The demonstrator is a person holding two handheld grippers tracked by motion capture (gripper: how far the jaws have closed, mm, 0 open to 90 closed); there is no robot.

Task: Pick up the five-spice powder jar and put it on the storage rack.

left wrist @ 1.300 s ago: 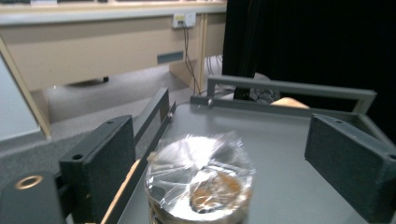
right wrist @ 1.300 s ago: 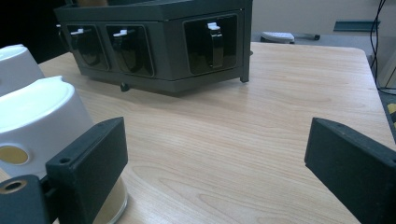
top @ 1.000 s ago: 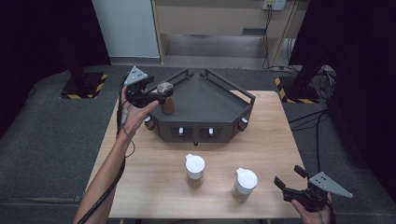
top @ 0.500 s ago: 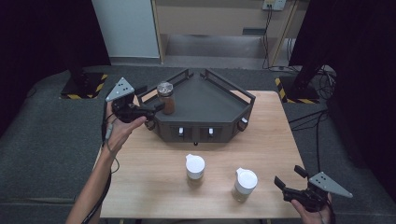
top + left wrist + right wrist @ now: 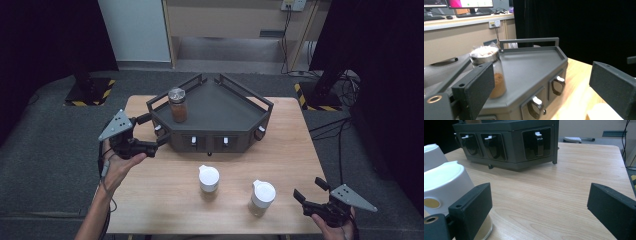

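A glass jar of brown powder with a metal lid stands on the left corner of a dark five-sided drawer rack. My left gripper hovers open and empty off the rack's left side, apart from the jar. In the left gripper view the jar stands behind the left jaw, on the rack top. My right gripper rests open and empty at the table's front right, beside a white-lidded jar. That jar sits just left of the gripper in the right gripper view.
A second white-lidded jar stands in the middle of the wooden table, in front of the rack's drawers. The table edge is close behind my right gripper. Dark floor surrounds the table.
My left gripper has drawn back from the brown jar, moving left, lower and toward the person. The jar stays on the rack. The right gripper has not moved.
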